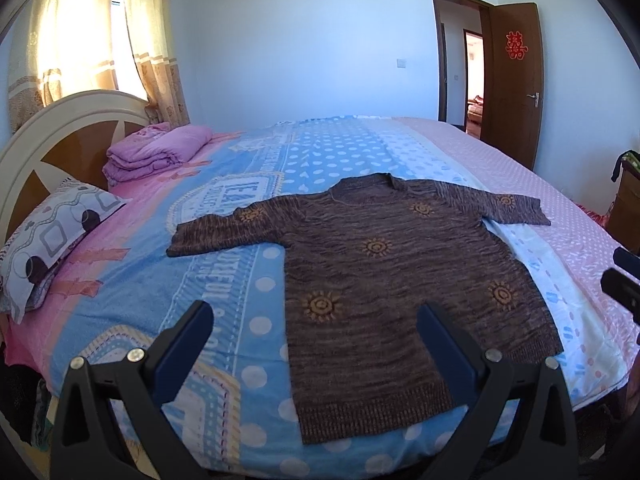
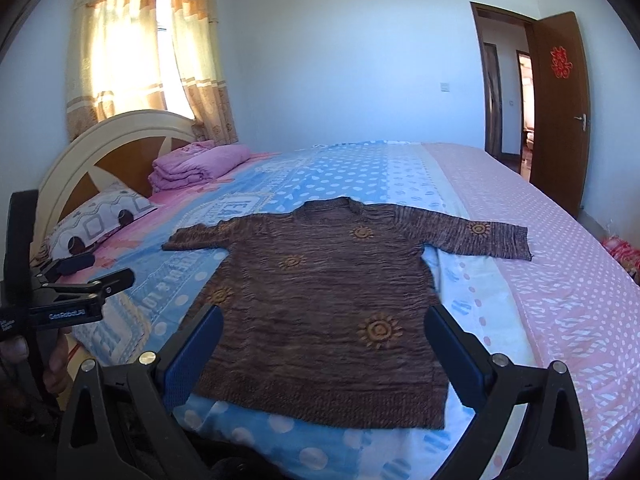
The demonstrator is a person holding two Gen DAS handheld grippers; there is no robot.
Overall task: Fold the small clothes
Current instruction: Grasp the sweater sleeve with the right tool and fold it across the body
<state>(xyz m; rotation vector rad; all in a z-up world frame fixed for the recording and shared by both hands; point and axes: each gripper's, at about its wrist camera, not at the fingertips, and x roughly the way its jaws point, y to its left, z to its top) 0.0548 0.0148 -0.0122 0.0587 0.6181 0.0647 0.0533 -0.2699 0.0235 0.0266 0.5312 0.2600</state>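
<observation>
At the bed's (image 1: 560, 184) head end, on the left, a patterned pillow (image 1: 56, 236) and a folded pink blanket (image 1: 160, 152) lie against the headboard (image 1: 60, 128). The left claw (image 1: 316, 340) is held above the near edge of the bed, fingers wide apart and gripping nothing. The brown knitted sweater (image 1: 384, 272) lies flat, front up, in the middle of the bed near the near edge, hem toward the cameras and both sleeves spread outward. The right claw (image 2: 324, 344) hangs over the hem, fingers apart and empty. At the far right an open wooden door (image 2: 560, 112) stands beyond the bed's foot.
</observation>
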